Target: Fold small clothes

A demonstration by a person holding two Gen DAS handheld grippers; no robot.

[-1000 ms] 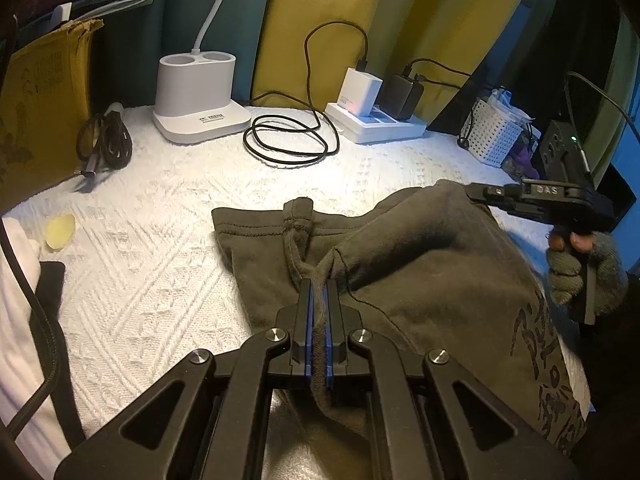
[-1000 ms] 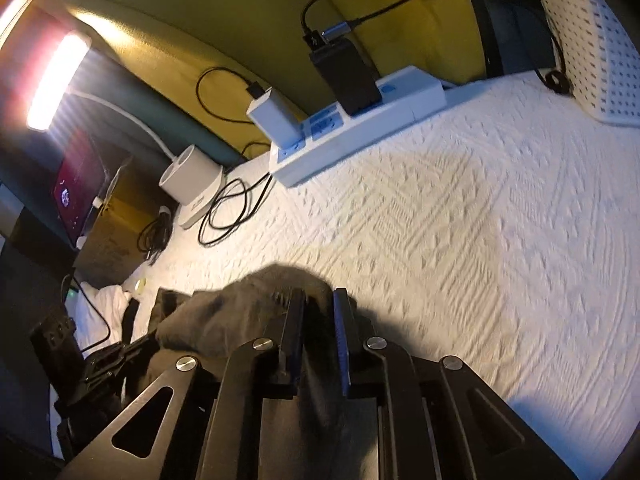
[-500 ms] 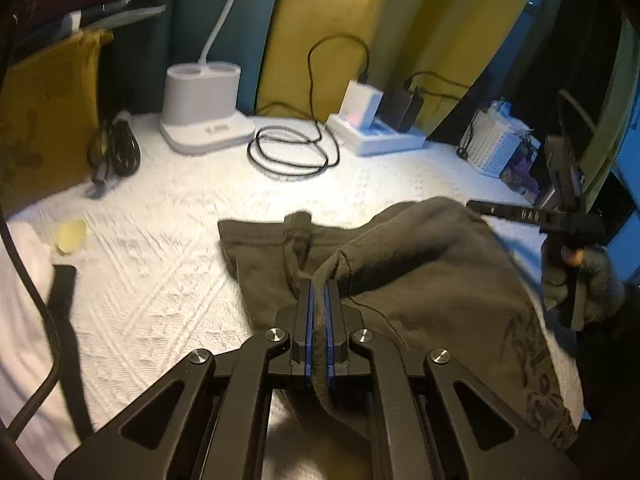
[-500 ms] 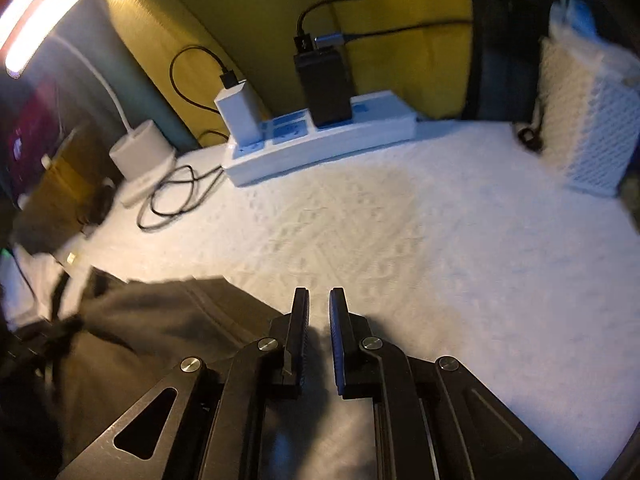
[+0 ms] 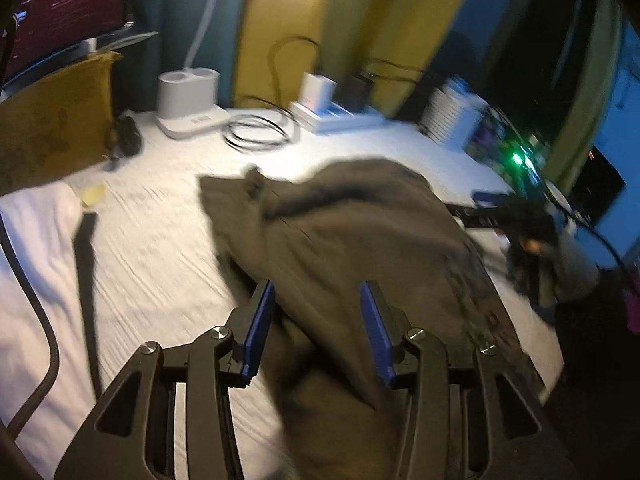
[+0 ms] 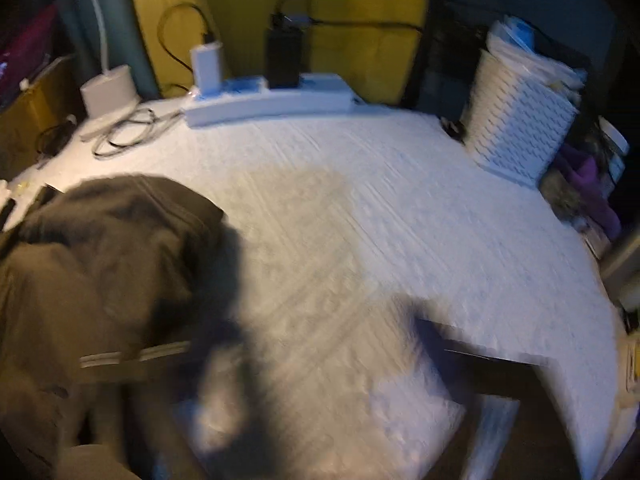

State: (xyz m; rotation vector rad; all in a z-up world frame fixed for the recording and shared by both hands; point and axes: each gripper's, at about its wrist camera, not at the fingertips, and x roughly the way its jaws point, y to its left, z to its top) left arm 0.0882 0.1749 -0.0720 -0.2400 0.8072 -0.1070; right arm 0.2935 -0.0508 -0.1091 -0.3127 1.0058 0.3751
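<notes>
A small olive-green garment [image 5: 360,240] lies folded over on the white textured table cover [image 5: 160,248]. My left gripper [image 5: 318,320] is open, its blue-padded fingers spread above the garment's near edge, holding nothing. The garment also shows in the right wrist view [image 6: 100,248] at the left. My right gripper [image 6: 320,360] is badly blurred in its own view; its jaws look spread wide apart over the bare cover, right of the garment. In the left wrist view it [image 5: 492,212] sits at the garment's right edge, held by a gloved hand [image 5: 560,256].
At the back stand a white lamp base [image 5: 188,100], a coiled black cable [image 5: 260,136], a white power strip with chargers [image 6: 268,96] and a white slatted basket [image 6: 520,128]. A brown box [image 5: 52,120] and white cloth [image 5: 36,248] lie left.
My left gripper has opened and let go of the garment, which now lies folded over. My right gripper has let go too, opened wider and moved right. Both views are motion-blurred.
</notes>
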